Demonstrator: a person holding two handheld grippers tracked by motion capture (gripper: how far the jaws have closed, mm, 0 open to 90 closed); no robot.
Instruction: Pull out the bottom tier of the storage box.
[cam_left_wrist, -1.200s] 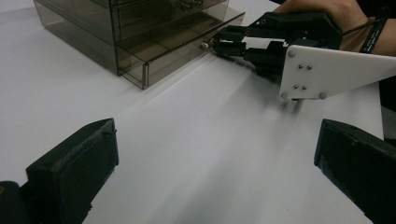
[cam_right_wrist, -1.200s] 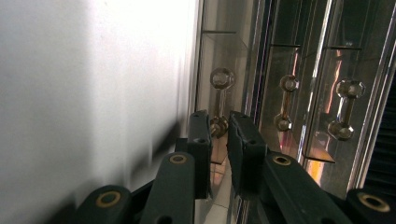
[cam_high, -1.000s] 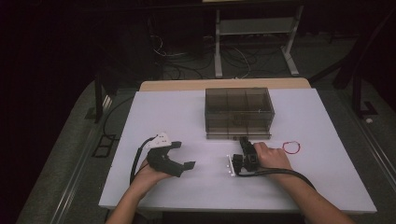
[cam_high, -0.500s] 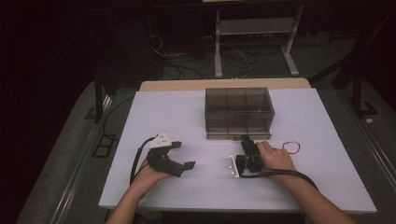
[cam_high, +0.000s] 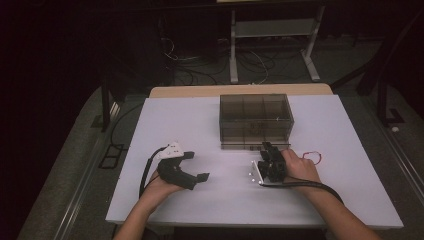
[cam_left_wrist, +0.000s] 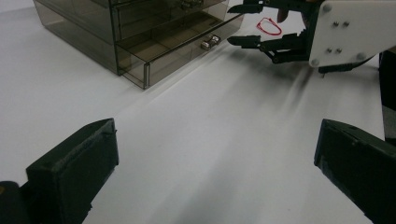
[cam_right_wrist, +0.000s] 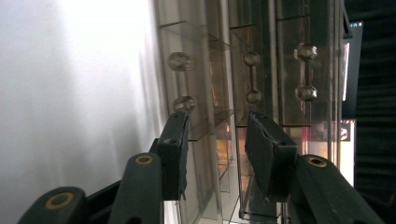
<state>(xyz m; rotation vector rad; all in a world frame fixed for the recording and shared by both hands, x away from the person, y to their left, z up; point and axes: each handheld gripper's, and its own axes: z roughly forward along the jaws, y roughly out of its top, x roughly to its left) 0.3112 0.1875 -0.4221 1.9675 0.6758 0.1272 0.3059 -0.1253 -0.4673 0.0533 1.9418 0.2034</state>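
Smoked-plastic drawer box (cam_high: 255, 120) before right gripper (cam_high: 267, 149)

High view: dim overall, surroundings nearly black; the white table (cam_high: 210, 125) is evenly lit from above, shadows faint. Left gripper view: bright, soft streaked shadows run across the table under the right gripper (cam_left_wrist: 247, 25); near jaws slightly out of focus. Right gripper view: strong glare washes out the left side; the smoky drawer box (cam_right_wrist: 261, 60) is soft and hazy; right edge dark.
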